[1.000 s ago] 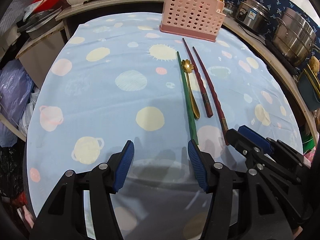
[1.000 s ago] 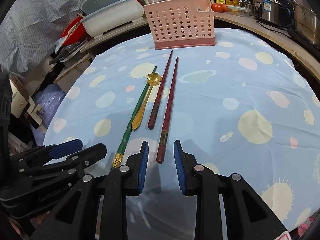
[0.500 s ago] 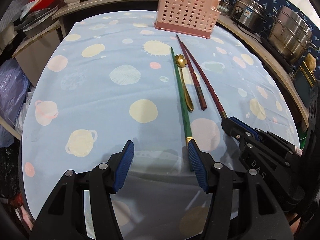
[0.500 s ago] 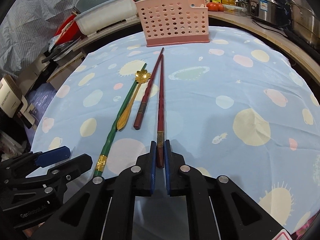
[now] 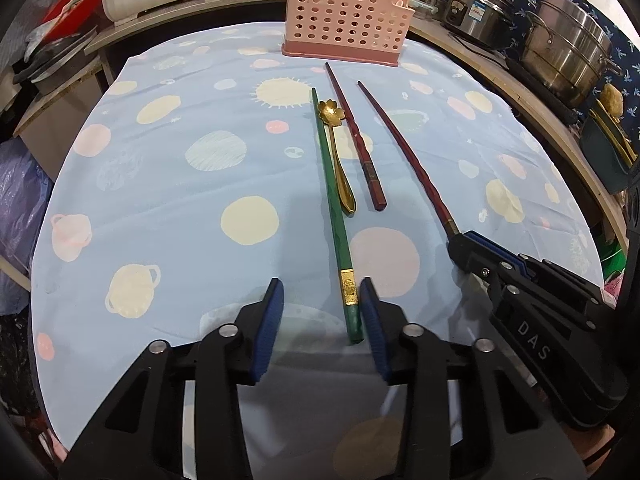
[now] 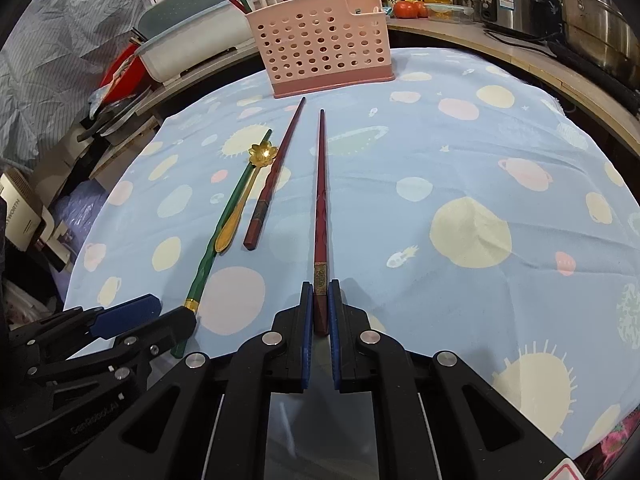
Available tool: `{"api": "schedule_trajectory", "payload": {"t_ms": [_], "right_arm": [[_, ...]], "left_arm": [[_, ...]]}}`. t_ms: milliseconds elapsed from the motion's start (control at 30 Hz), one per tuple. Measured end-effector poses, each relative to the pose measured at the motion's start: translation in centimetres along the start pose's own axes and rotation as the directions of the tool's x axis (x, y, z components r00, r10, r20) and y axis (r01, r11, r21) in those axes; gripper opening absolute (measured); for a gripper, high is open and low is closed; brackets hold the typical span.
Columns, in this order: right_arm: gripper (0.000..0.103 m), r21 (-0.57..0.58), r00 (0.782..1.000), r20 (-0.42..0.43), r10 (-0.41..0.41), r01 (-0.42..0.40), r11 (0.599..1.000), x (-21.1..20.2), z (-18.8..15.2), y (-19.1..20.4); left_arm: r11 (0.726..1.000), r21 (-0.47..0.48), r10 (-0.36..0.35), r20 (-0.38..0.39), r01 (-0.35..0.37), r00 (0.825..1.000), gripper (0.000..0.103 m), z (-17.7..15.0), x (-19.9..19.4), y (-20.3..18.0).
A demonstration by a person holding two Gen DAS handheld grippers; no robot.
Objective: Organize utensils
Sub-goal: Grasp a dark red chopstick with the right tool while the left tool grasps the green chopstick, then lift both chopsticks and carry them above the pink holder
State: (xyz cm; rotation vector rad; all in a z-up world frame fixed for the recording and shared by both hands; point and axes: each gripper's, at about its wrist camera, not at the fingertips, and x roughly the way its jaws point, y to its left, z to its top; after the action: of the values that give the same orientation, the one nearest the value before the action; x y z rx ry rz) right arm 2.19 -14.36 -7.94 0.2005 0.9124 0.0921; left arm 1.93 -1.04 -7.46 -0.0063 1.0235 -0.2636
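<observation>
My right gripper (image 6: 319, 312) is clamped on the near end of a red chopstick (image 6: 320, 196); held so far back, the long tip could sag or swing and miss the pink basket (image 6: 320, 46) at the far edge. My left gripper (image 5: 322, 310) stands apart, the green chopstick (image 5: 334, 208) just inside its right finger (image 5: 370, 320); closing off-center could roll it into the spoon (image 5: 338, 152) alongside.
</observation>
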Motion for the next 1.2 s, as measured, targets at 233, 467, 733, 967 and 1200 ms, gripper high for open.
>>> {"api": "schedule_trajectory", "payload": {"t_ms": [233, 467, 733, 967, 1200], "right_arm": [[0.007, -0.002, 1.0, 0.001, 0.0, 0.0, 1.0, -0.1, -0.1, 0.0], [0.007, -0.001, 1.0, 0.01, 0.003, -0.003, 1.0, -0.9, -0.4, -0.2], [0.007, 0.017, 0.997, 0.073, 0.012, -0.013, 1.0, -3.7, 0.4, -0.8], [0.007, 0.046, 0.988, 0.152, 0.031, -0.038, 0.998, -6.6, 2.5, -1.4], [0.007, 0.067, 0.969, 0.243, 0.035, -0.053, 0.996, -9.4, 5.1, -2.0]], "left_arm": [[1.0, 0.014, -0.004, -0.005, 0.004, 1.0, 0.008, -0.1, 0.0, 0.0], [1.0, 0.01, -0.019, -0.004, 0.019, 1.0, 0.007, -0.2, -0.4, 0.2], [1.0, -0.027, -0.009, 0.038, 0.01, 0.999, 0.007, 0.5, -2.3, 1.4], [0.999, -0.047, -0.008, 0.105, 0.013, 0.994, 0.007, 2.2, -4.8, 2.1], [0.998, -0.066, -0.004, 0.179, 0.016, 0.984, 0.007, 4.6, -7.4, 2.8]]}}
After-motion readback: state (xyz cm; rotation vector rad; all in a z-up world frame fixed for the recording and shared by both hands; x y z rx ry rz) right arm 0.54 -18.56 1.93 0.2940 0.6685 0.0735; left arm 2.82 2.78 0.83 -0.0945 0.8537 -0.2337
